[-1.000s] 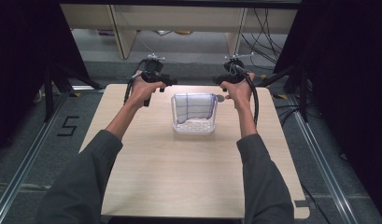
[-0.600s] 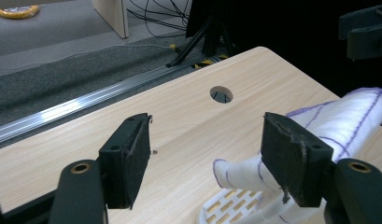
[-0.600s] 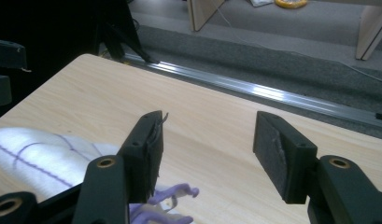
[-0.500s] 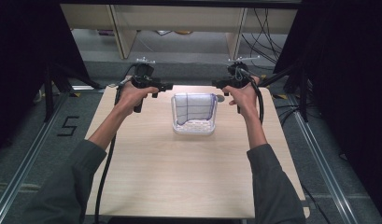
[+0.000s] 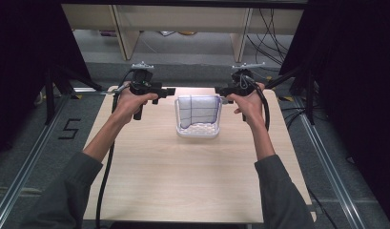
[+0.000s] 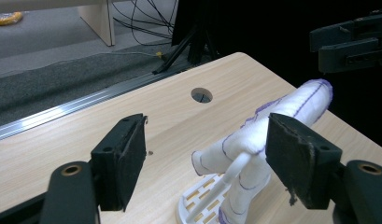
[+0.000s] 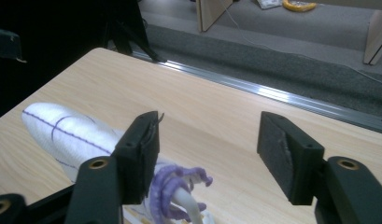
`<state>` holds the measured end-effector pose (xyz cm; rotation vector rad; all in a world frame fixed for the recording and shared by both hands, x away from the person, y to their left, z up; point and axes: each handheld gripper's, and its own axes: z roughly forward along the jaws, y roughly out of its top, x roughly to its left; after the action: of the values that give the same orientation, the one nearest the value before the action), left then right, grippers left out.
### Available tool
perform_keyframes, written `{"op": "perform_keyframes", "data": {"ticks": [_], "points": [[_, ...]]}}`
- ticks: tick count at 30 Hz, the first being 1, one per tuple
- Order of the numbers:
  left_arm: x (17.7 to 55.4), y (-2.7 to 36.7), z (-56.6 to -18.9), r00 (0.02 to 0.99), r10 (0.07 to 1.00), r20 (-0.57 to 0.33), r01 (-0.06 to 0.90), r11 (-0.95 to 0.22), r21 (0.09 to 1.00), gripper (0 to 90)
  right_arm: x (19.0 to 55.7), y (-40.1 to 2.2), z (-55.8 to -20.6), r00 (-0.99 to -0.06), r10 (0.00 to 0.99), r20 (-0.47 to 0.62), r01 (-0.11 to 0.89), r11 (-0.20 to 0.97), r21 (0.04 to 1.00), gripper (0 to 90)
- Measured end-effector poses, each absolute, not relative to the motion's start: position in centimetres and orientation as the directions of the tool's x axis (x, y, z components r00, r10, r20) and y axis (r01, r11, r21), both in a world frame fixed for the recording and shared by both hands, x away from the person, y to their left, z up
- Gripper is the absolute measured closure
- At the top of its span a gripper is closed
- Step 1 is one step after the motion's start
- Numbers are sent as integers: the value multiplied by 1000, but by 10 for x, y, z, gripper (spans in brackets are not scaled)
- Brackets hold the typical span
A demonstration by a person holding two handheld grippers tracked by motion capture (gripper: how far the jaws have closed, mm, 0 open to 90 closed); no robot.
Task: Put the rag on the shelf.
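A white cloth with purple lines (image 5: 197, 109) hangs over the far rim of a small white slotted basket (image 5: 197, 132) at the table's far middle. My left gripper (image 5: 166, 90) is held level just left of the basket and my right gripper (image 5: 220, 90) just right of it, both pointing inward. Their jaws have just been opening. In the left gripper view the left gripper (image 6: 205, 135) stands open, with the rolled cloth (image 6: 277, 119) just beyond its pads and untouched. In the right gripper view the right gripper (image 7: 209, 135) is open over bare wood, with the cloth (image 7: 67, 130) to its left.
The light wooden table (image 5: 192, 181) has a round cable hole (image 6: 201, 94) near its far edge. Metal floor rails run along both sides. Tripod legs, cables and wooden shelf legs stand beyond the far edge. A cable trails from each gripper.
Both hands have drawn outward from the basket's top corners, the left one farther. Both pairs of jaws stand wider apart. The cloth stays draped on the basket.
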<state>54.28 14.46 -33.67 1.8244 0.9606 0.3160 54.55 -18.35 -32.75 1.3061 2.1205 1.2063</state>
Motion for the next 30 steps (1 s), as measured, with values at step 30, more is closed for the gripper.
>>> {"op": "perform_keyframes", "data": {"ticks": [30], "points": [[487, 154, -374, 697, 677, -238, 473, -184, 862, 263, 493, -186, -343, -560, 819, 127, 502, 214, 838, 355]]}}
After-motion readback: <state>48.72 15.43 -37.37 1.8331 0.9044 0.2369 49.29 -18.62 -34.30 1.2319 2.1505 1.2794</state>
